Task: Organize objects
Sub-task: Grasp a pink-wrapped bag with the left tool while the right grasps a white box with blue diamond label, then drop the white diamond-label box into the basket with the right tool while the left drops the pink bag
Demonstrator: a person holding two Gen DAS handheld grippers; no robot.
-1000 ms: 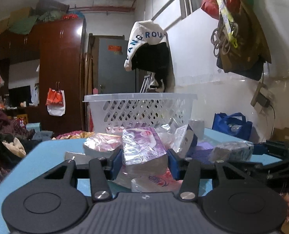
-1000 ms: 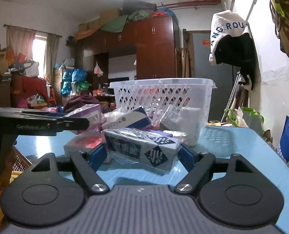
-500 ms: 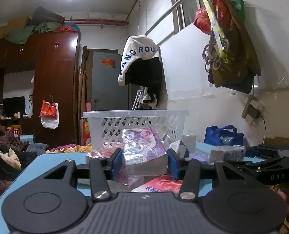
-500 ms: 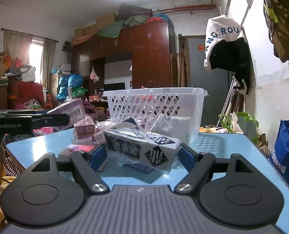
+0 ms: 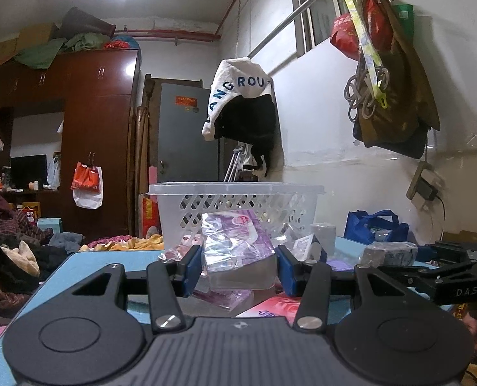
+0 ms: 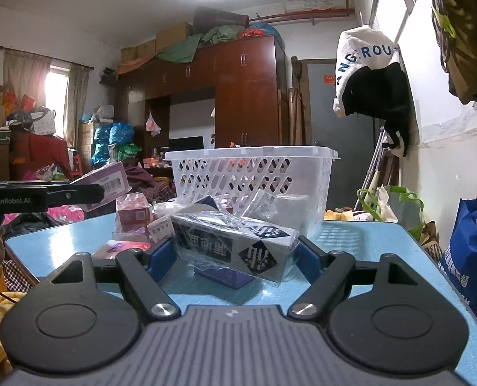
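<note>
Left wrist view: the left gripper [image 5: 238, 265] is pointing level over the blue table [image 5: 87, 263], its two blue pads clamping a purple plastic-wrapped pack [image 5: 238, 247] from both sides. The pack is sitting upright between the pads, raised off the table, with a flat pink packet [image 5: 272, 305] lying on the surface beneath it. Behind it the white perforated basket [image 5: 235, 199] is standing on the far part of the table — the pack is overlapping its front wall in this view, but how near the two are cannot be told. A grey wrapped bundle [image 5: 389, 252] is showing at the right, between the fingers of the other tool, the right gripper [image 5: 396, 257].

Right wrist view: the right gripper [image 6: 236, 254] is gripping a long dark-and-white printed pack [image 6: 235, 243], wrapped in clear film, across its ends; the pack is lying slightly tilted between the pads, just above a purple item [image 6: 225, 276] on the table [image 6: 360, 244]. The basket [image 6: 251, 173] is standing beyond, with loose packets [image 6: 135, 212] piled in front of it. At the left edge the left gripper [image 6: 87, 193] is holding the purple pack [image 6: 105, 183] — its barcode face is turning toward this camera.
</note>
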